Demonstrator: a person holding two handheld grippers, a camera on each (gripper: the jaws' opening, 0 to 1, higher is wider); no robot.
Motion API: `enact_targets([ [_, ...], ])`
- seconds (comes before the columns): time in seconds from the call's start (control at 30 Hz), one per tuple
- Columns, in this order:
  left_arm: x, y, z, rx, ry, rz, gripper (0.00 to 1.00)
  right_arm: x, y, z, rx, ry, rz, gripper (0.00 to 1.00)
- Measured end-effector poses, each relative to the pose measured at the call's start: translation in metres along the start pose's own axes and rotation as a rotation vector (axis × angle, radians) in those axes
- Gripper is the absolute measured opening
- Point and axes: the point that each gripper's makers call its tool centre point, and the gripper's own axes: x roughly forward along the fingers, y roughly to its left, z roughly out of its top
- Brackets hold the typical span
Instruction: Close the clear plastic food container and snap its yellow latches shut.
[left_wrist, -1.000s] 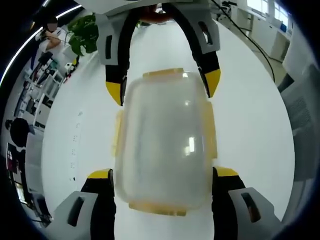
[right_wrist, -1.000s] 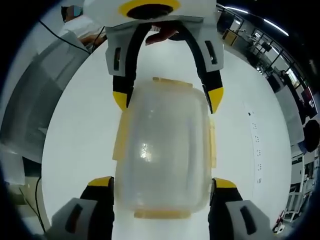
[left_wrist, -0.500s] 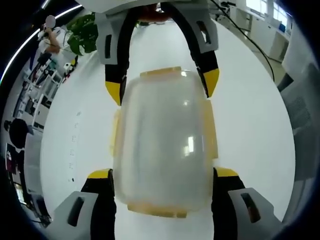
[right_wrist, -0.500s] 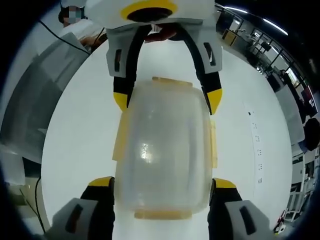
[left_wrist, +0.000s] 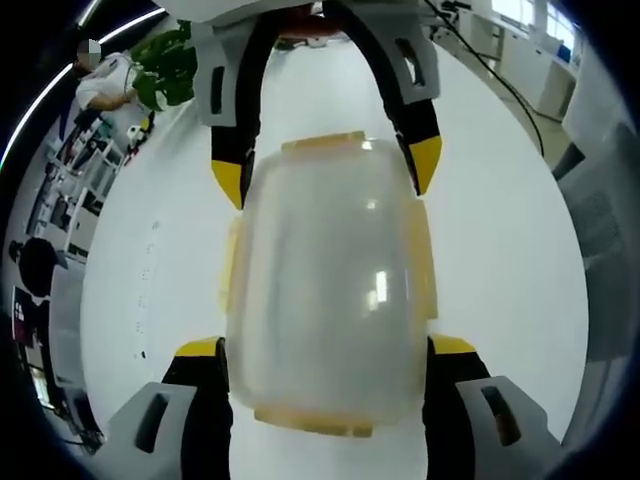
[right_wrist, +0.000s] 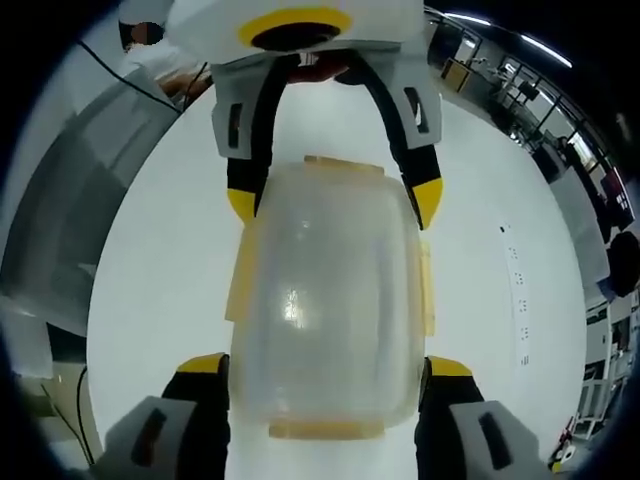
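Container (left_wrist: 325, 290) unmoved, no legible label

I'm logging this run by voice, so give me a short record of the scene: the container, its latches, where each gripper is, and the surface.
container: clear plastic food container, lid on, lying on the table between the two grippers
latches: yellow latches show along its ends and sides; whether they are snapped cannot be told
left gripper: left gripper with jaws open, one at each side of one end
right gripper: right gripper with jaws open, straddling the opposite end, facing the left one
surface: white table
background: green plant at the table's far edge
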Motion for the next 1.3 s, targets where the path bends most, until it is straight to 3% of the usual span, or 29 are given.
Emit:
enact_targets([
  [0.17,-0.003,-0.004,-0.003,-0.015,-0.019,-0.001,0.77,0.002,0.004,0.004,-0.005,0.014,0.003,0.76],
  [0.63,-0.012,-0.015,-0.024,-0.021,-0.005,0.003,0.76,0.01,0.015,0.026,-0.007,0.03,0.001,0.75],
  [0.97,-0.024,-0.018,-0.051,-0.063,-0.002,0.029,0.77,0.021,0.019,0.057,-0.004,0.006,0.007,0.76],
  [1.07,-0.026,-0.02,-0.066,-0.04,0.032,0.04,0.78,0.025,0.02,0.07,0.001,-0.004,0.008,0.75],
  [1.3,-0.032,-0.019,-0.077,-0.059,0.014,0.033,0.78,0.03,0.019,0.083,-0.01,0.0,0.017,0.75],
])
